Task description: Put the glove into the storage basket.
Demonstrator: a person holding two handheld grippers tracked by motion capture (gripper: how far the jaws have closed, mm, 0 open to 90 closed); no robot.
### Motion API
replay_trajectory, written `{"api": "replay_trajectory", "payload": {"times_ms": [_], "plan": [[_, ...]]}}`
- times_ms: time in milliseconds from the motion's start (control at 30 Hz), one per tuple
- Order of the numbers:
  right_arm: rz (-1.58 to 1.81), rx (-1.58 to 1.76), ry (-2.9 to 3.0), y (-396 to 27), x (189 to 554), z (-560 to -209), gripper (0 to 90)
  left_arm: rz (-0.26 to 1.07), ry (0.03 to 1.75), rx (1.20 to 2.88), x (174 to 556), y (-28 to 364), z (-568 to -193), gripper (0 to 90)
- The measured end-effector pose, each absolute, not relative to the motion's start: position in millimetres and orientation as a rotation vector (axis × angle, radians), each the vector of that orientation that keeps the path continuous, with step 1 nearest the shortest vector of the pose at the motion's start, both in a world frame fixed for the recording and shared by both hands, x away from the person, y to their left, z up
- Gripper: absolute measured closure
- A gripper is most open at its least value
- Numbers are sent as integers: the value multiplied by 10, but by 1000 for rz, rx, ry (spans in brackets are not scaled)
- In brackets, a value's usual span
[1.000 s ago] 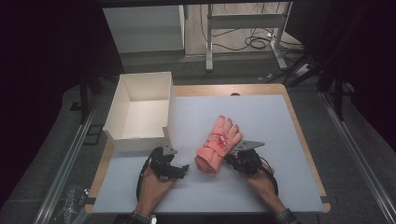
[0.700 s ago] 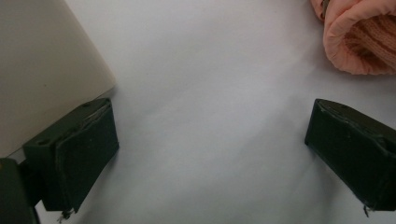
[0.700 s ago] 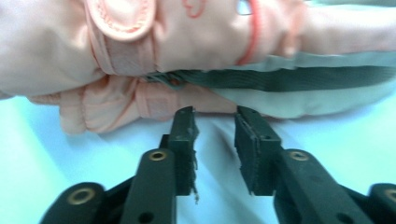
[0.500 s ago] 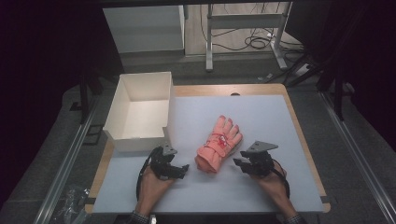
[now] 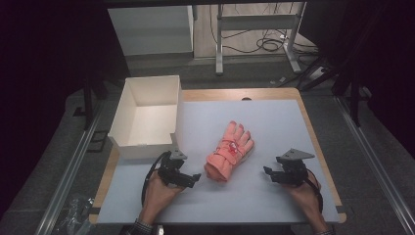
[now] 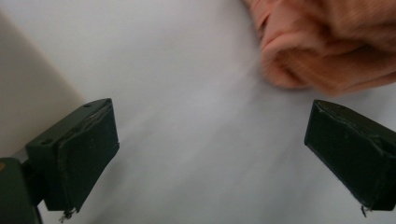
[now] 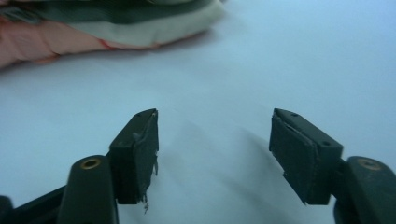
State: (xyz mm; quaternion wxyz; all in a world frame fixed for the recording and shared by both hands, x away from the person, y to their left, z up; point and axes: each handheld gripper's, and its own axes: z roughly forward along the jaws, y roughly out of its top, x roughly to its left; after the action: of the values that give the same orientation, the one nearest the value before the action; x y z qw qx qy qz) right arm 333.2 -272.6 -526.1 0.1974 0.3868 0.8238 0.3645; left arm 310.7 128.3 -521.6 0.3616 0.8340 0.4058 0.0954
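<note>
- The pink glove (image 5: pixel 229 151) lies flat near the middle of the table (image 5: pixel 274 112), fingers pointing away from the person, cuff toward them; a red tie or tag sits across its back.
- The left gripper (image 5: pixel 188 179) rests just beside the cuff, on the side of the white box (image 5: pixel 147 115). In the left gripper view its jaws stand spread wide with only bare table between them, and the glove's (image 6: pixel 327 46) folded cuff edge lies just ahead.
- The right gripper (image 5: pixel 270 174) sits apart from the glove on the other side. Its jaws have just been opening and now stand spread with nothing between them; the glove's (image 7: pixel 93 28) edge lies farther off in its own view.
- Risk, as I judge it: the soft knit may bunch or slide if one pad catches only the top layer of the cuff.
- A lift from the cuff alone could leave the fingers drooping and catching on the box wall.
</note>
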Motion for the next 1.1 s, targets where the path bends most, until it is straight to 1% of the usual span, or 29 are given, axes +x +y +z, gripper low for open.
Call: {"api": "replay_trajectory", "payload": {"times_ms": [100,267,467,633,867,1100], "plan": [[990,1114,2318,-2765,3361,-5288,292,207,1021,2139,3122,1249,-5082,20],[979,1114,2314,-2754,3355,-5299,269,179,991,2144,3136,1188,-4912,8],[981,1110,2308,-2755,3352,-5306,265,188,965,2160,3156,1079,-4755,7],[980,1109,2305,-2756,3350,-5308,260,193,929,2172,3209,906,-4615,5],[980,1112,2303,-2756,3349,-5309,256,189,909,2197,3308,632,-4539,1],[984,1112,2304,-2759,3351,-5309,254,199,909,2270,3462,337,-4603,0]]}}
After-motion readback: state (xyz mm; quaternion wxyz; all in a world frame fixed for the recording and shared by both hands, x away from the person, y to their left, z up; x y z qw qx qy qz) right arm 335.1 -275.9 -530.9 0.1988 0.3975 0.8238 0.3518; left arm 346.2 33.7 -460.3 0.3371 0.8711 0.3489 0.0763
